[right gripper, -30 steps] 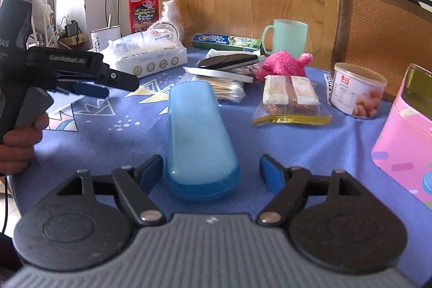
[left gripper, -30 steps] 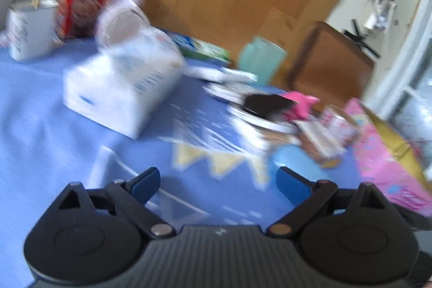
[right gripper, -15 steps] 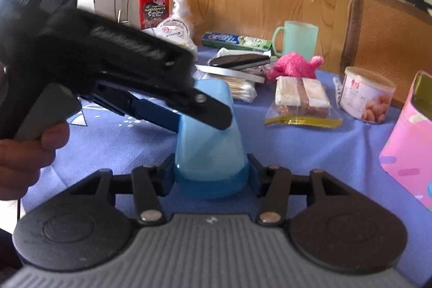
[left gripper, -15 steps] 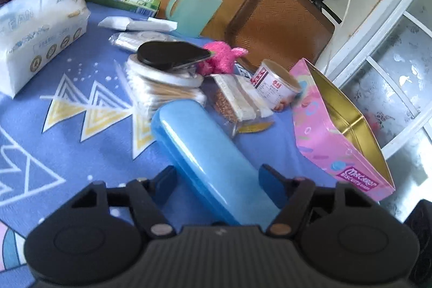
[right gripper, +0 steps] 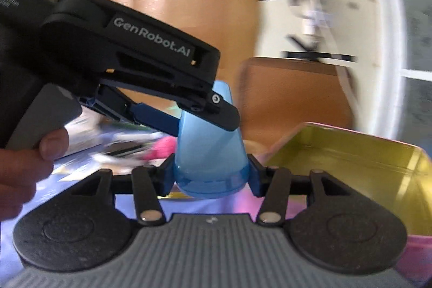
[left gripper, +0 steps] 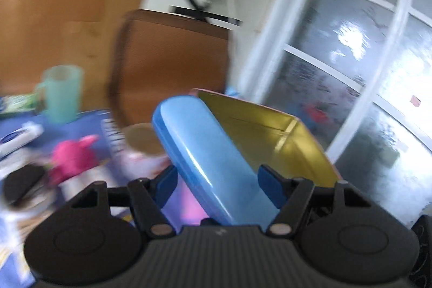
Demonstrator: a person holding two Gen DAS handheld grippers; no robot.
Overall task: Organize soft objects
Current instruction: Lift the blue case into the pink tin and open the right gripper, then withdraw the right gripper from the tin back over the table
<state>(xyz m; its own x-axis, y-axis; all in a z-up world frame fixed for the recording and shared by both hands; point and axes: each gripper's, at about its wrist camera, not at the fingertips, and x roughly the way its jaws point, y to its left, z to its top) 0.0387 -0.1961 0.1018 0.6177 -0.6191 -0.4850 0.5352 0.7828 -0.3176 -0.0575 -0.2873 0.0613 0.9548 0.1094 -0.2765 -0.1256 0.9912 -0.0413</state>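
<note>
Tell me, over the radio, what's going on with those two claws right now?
Left gripper and right gripper both clamped on the blue case. Case off the table, beside the open pink tin. Nothing visibly in the way.

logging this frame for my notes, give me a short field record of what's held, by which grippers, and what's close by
held item: blue case, off the table
right gripper: fingers clamped on the near end of the case
left gripper: fingers on both sides of the case, from the side
nearest container: pink tin, open, gold inside, nothing visible in it, to the right of the case
background: pink plush toy, green mug, brown chair, blue tablecloth
image quality: motion blur
</note>
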